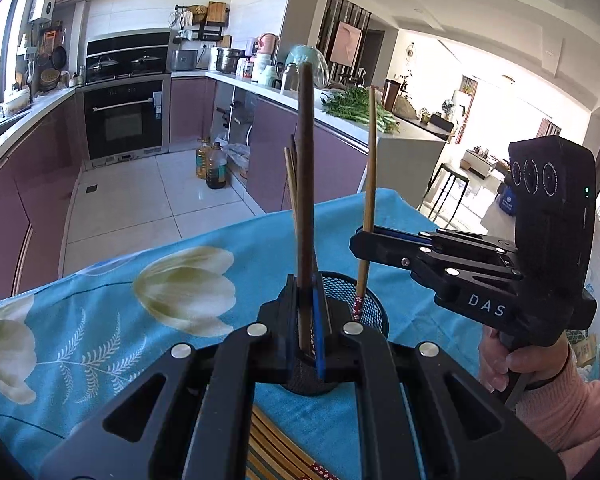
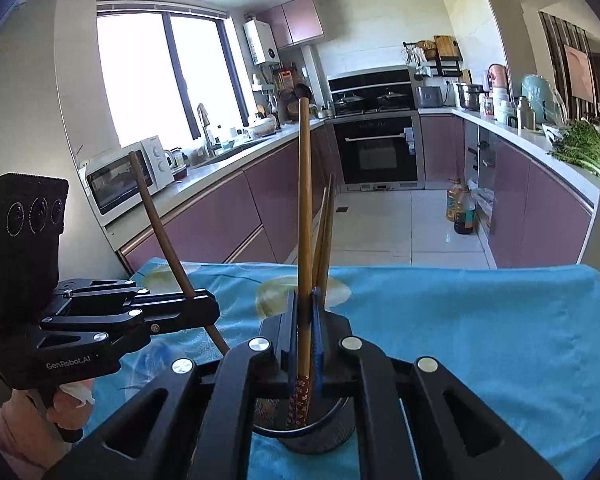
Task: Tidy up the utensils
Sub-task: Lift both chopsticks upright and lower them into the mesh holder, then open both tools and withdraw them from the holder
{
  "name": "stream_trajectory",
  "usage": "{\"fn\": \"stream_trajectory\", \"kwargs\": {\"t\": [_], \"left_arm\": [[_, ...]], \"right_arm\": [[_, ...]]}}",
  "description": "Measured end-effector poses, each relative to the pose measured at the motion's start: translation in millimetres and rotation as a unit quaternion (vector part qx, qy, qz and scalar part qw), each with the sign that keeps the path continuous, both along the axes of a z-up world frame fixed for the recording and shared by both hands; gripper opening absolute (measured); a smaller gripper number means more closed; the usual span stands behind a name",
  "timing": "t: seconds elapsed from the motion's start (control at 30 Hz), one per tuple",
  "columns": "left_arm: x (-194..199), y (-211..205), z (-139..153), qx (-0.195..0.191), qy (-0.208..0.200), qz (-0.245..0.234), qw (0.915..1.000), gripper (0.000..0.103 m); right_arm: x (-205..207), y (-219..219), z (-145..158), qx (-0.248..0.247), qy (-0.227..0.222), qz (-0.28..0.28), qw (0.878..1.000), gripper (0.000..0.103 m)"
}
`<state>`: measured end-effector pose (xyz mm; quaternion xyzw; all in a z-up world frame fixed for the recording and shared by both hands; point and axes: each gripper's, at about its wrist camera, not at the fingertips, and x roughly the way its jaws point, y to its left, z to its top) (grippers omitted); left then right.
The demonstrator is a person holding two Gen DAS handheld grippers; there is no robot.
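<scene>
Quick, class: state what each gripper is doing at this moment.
Left gripper: closed on a dark brown wooden chopstick.
Right gripper: closed on a light bamboo chopstick with a red patterned tip, over the black mesh holder.

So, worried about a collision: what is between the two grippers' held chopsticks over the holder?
Nothing solid: in the left wrist view only open air, above the mesh holder, separates the dark chopstick from the light chopstick.
</scene>
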<state>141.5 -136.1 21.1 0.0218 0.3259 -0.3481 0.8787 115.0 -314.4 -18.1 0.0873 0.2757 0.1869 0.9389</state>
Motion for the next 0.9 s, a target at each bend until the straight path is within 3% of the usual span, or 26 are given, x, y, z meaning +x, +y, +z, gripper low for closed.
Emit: {"fn": "stream_trajectory", "kwargs": {"t": [0.2,0.33,0.67,0.9], "left_arm": [[12,-5,-12,0.006,0.024,-0.005,0.9997,0.008],[25,-9,-17,0.007,0.037,0.001,0.9993,0.008],[17,4,-21,-0.001,0.023,0.035,0.9991,0.012],[-8,38,-13,-0.016,-0.006,0.071,0.9973,0.025]], "right_arm": [[14,1,-17,0.003,0.053,0.005,0.999,0.006],[19,1,-20,0.010,0.061,0.000,0.998,0.008],[17,-2,-19,0.015,0.046,-0.007,0.999,0.012],[-14,1,-3,0.008,0.003,0.005,1.000,0.022]]}}
